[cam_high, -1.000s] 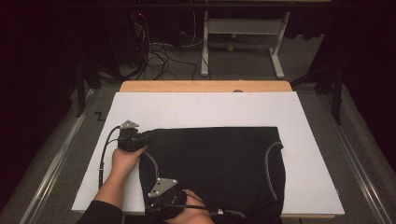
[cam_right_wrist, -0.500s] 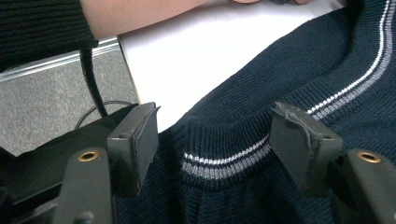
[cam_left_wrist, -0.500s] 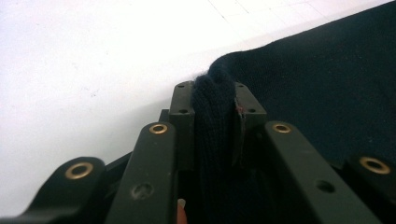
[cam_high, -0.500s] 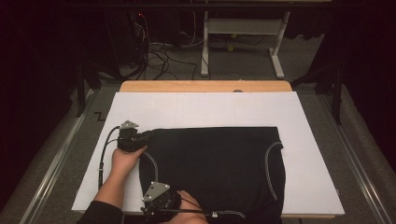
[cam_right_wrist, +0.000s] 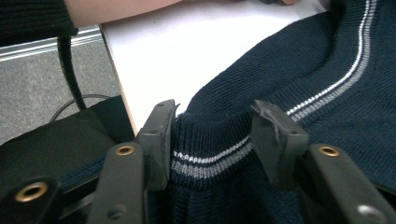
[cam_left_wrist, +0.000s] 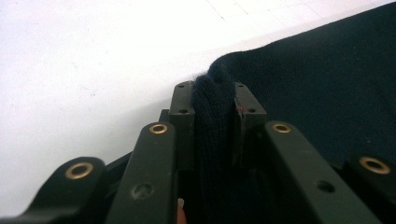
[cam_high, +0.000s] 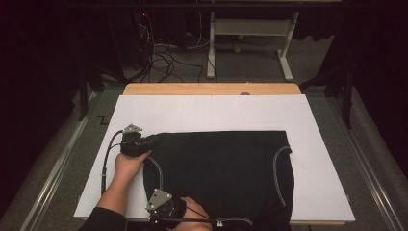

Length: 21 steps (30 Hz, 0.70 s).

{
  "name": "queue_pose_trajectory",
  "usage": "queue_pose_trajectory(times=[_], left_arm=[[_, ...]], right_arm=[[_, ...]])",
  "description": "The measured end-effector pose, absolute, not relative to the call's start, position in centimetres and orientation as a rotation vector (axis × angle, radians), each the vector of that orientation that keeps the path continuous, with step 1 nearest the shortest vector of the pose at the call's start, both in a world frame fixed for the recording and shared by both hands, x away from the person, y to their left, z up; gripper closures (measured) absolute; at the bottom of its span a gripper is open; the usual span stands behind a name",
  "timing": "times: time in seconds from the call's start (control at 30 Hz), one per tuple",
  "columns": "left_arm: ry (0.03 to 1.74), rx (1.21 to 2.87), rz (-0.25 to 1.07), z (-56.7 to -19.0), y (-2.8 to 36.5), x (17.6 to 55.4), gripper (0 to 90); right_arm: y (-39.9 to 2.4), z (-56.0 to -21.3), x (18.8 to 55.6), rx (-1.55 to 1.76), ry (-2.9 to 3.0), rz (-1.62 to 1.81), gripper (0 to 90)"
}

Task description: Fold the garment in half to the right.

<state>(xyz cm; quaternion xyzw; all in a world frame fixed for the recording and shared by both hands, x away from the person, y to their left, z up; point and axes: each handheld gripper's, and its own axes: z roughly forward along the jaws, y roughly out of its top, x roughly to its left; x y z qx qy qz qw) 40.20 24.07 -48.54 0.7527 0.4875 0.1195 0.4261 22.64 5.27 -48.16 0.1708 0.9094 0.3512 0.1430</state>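
A dark navy knit sweater (cam_high: pixel 221 168) with pale stripes lies flat on the white board (cam_high: pixel 202 113). My left gripper (cam_high: pixel 144 143) sits at the garment's far left corner and is shut on a pinched fold of the knit (cam_left_wrist: pixel 214 107). My right gripper (cam_high: pixel 166 211) is at the near edge of the board, under a hand. In the right gripper view its jaws have just been closing. The striped ribbed band (cam_right_wrist: pixel 212 158) lies between the fingers (cam_right_wrist: pixel 161 135), which still stand apart.
A wooden table edge (cam_high: pixel 211 89) shows beyond the board. Metal rails (cam_high: pixel 62 163) run along both sides. Cables (cam_high: pixel 163 57) and a white desk frame (cam_high: pixel 250 29) stand on the floor behind. The left gripper's cable (cam_high: pixel 106 163) loops over the board's left part.
The right gripper has slid a little left and nearer to the board's front edge. The left gripper and the sweater have stayed put.
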Motion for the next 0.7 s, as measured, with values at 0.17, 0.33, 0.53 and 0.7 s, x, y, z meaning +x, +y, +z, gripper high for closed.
queue_pose_trajectory(times=[0.17, 0.33, 0.53, 0.7], left_arm=[[1.222, 1.879, 0.301, -48.5, 24.1, 40.1, 70.9], [1.226, 1.876, 0.295, -48.6, 24.1, 40.1, 70.9], [1.236, 1.881, 0.296, -48.6, 24.1, 40.2, 70.9], [1.236, 1.881, 0.296, -48.6, 24.1, 40.2, 70.8]], right_arm=[[5.2, -48.1, 22.6, 0.488, 2.623, 1.004, 59.4], [4.9, -48.1, 22.7, 0.486, 2.612, 1.002, 68.7], [4.5, -47.9, 23.1, 0.51, 2.62, 1.012, 76.7], [4.1, -47.7, 23.4, 0.502, 2.636, 1.056, 78.0]])
